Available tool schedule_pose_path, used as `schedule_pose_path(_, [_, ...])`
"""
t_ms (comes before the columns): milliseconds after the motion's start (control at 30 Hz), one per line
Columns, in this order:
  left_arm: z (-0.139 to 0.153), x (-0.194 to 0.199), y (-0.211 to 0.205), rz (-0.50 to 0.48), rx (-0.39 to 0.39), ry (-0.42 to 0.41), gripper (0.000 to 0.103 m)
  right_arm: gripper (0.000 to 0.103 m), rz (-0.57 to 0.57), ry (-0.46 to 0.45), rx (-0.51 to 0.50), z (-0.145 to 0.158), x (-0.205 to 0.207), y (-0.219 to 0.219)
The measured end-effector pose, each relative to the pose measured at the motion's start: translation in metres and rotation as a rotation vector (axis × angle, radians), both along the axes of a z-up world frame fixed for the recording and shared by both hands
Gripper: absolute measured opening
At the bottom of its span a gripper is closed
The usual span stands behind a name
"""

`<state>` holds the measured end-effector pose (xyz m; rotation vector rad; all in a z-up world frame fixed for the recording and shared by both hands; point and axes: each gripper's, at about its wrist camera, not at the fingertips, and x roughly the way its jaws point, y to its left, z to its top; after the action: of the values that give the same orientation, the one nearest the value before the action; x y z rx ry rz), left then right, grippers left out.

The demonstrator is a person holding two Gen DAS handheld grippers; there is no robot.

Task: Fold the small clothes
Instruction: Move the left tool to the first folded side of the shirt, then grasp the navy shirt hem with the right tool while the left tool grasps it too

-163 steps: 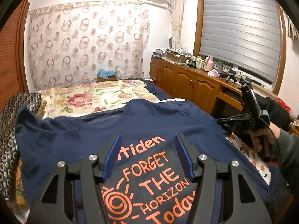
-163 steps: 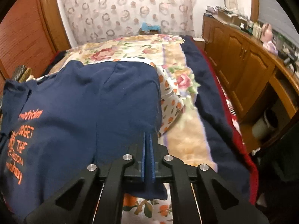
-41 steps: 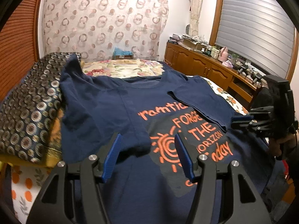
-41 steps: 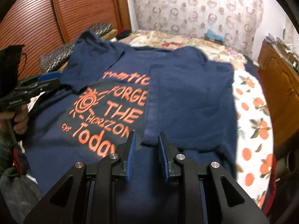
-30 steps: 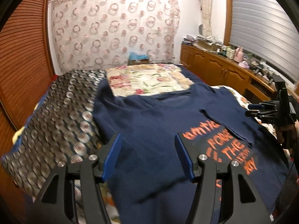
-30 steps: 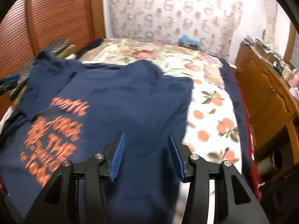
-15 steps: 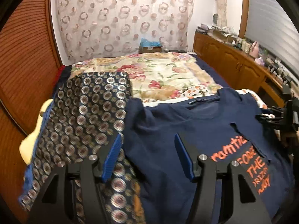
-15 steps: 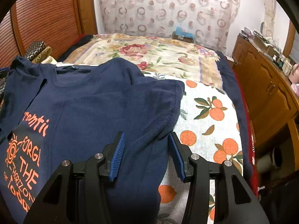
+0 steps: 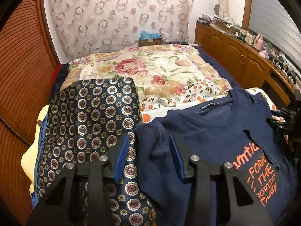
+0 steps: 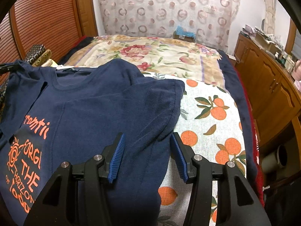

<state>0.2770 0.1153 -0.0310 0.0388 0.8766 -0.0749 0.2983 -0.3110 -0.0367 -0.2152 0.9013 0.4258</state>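
While the navy T-shirt (image 10: 105,109) lies flat on the near bed, left gripper (image 9: 149,150), jaws just narrowing yet unclamped, straddles its left sleeve; right gripper (image 10: 147,147) gapes over the right sleeve.

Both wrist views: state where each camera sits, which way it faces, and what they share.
Left wrist: on the left gripper, angled down at the T-shirt's sleeve edge beside a patterned cloth; jaws open, just been closing; the right gripper shows at right.
Right wrist: on the right gripper, over the other sleeve; jaws open.
Shared: T-shirt, floral bedspread, curtain.
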Motion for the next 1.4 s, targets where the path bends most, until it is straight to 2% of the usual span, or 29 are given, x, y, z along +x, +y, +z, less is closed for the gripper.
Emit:
schedule_pose_path(133, [-0.007, 0.004, -0.002, -0.001, 0.022, 0.019, 0.04, 0.051, 0.0, 0.0, 0.0, 0.0, 0.0, -0.001])
schedule_pose_path(167, [-0.008, 0.004, -0.004, -0.009, 0.029, 0.017, 0.027, 0.051, 0.0, 0.0, -0.001, 0.0, 0.0, 0.0])
schedule_pose_path(200, [-0.008, 0.004, -0.005, -0.016, 0.027, 0.017, 0.019, 0.051, 0.0, 0.0, -0.001, 0.0, 0.0, 0.0])
schedule_pose_path(233, [-0.008, 0.003, -0.006, -0.028, 0.01, 0.014, 0.007, 0.051, 0.0, 0.0, -0.001, 0.0, 0.0, 0.0])
schedule_pose_path(267, [-0.006, 0.002, -0.007, -0.04, -0.008, 0.001, 0.004, 0.051, 0.0, 0.0, -0.001, 0.0, 0.0, 0.0])
schedule_pose_path(400, [0.012, -0.012, -0.012, -0.057, -0.041, -0.079, 0.002, 0.051, 0.0, 0.004, 0.008, 0.0, -0.001, 0.0])
schedule_pose_path(533, [0.024, -0.026, -0.023, -0.09, -0.058, -0.126, 0.001, 0.051, 0.008, -0.002, -0.006, 0.004, 0.004, -0.003])
schedule_pose_path(700, [0.024, -0.034, -0.034, -0.125, -0.085, -0.139, 0.001, 0.051, -0.027, 0.023, 0.06, 0.018, 0.032, -0.017])
schedule_pose_path(967, [0.012, -0.044, -0.037, -0.129, -0.105, -0.135, 0.001, 0.051, -0.086, 0.085, 0.061, 0.008, 0.077, -0.022])
schedule_pose_path(1067, [0.008, -0.049, -0.039, -0.137, -0.118, -0.133, 0.001, 0.052, -0.082, 0.065, 0.05, 0.007, 0.08, -0.016])
schedule_pose_path(1100, [0.007, -0.052, -0.04, -0.14, -0.127, -0.133, 0.001, 0.045, -0.075, 0.057, 0.04, 0.007, 0.08, -0.013])
schedule_pose_path(1133, [0.006, -0.054, -0.041, -0.145, -0.135, -0.133, 0.001, 0.027, -0.056, 0.053, 0.036, 0.006, 0.078, -0.008])
schedule_pose_path(1200, [0.006, -0.06, -0.044, -0.151, -0.147, -0.138, 0.001, 0.009, 0.023, 0.044, 0.006, 0.006, 0.07, 0.005])
schedule_pose_path(1267, [0.008, -0.071, -0.047, -0.159, -0.154, -0.147, 0.001, 0.006, 0.068, 0.009, -0.051, 0.009, 0.056, 0.018])
schedule_pose_path(1400, [0.013, -0.099, -0.051, -0.17, -0.17, -0.172, 0.001, 0.005, 0.08, -0.085, -0.04, 0.032, 0.021, 0.022])
